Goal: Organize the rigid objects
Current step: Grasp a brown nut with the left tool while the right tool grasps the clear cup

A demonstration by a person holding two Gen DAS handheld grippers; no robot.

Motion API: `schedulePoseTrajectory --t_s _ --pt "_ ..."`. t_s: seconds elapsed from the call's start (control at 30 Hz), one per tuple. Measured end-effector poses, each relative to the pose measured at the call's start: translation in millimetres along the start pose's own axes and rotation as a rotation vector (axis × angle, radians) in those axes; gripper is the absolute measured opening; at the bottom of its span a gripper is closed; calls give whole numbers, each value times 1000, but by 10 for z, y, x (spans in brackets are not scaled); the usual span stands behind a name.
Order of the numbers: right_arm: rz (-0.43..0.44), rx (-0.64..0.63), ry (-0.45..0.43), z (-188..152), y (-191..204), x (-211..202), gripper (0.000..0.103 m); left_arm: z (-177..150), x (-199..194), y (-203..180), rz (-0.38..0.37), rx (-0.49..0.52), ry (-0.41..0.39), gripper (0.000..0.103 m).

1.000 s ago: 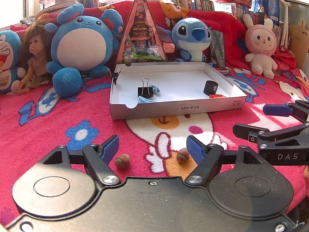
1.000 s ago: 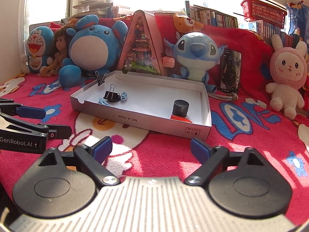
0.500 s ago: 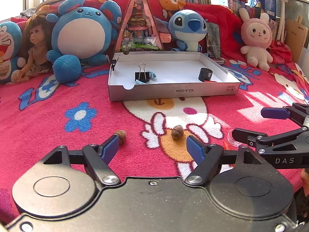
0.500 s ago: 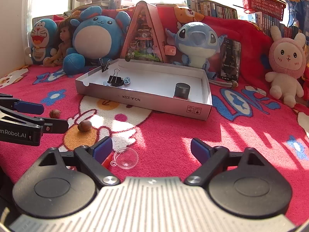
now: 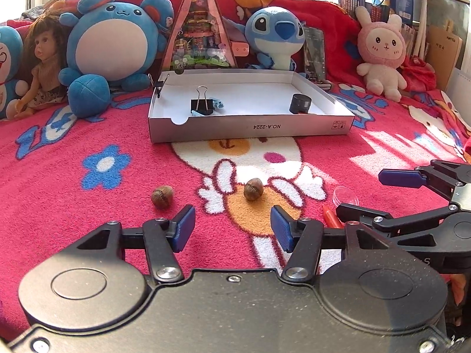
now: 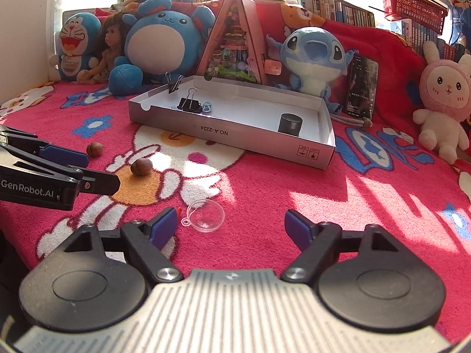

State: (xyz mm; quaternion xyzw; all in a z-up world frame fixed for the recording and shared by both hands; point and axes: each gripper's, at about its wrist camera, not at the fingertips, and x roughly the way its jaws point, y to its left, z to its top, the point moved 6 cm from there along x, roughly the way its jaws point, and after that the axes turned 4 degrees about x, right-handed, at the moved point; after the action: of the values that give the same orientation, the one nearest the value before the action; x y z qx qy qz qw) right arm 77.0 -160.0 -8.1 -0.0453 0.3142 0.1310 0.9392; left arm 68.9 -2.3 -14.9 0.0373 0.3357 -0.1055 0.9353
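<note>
Two brown nuts lie on the red blanket: one just beyond my left gripper's left pad, the other ahead of its gap. My left gripper hovers over the blanket, jaws closing with nothing between them. A clear plastic half-sphere and an orange-red piece lie further right. My right gripper stands just behind the half-sphere, jaws closing, empty. The white cardboard tray further back holds a black binder clip, small blue clips and a black cylinder.
Plush toys, a doll and a triangular miniature house line the far side behind the tray. A phone leans at the right of the blue plush. Books and a red basket sit on the back shelf.
Both views have pulled back and tipped downward, so the nuts and the clear half-sphere came into sight. The left gripper's jaws have narrowed; the right's narrowed slightly.
</note>
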Motion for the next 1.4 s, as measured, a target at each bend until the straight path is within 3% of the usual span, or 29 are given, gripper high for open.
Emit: schedulePoseTrajectory --t_s 0.2,0.4,0.47,0.53,0.57,1.4 --pt "20 -1 13 -12 41 33 71 108 146 -40 -8 -15 -17 51" --pt "64 42 39 -8 60 111 48 141 353 -124 10 0 -13 50" --pt "70 58 39 1 50 124 38 131 398 -133 -1 -7 -2 32" --pt "67 66 35 7 36 125 32 131 406 -139 10 1 -11 22" --pt "66 68 34 9 29 126 32 135 405 -146 8 6 -13 17" --pt "-17 85 -55 297 -216 63 31 478 317 35 -30 -70 -41 16"
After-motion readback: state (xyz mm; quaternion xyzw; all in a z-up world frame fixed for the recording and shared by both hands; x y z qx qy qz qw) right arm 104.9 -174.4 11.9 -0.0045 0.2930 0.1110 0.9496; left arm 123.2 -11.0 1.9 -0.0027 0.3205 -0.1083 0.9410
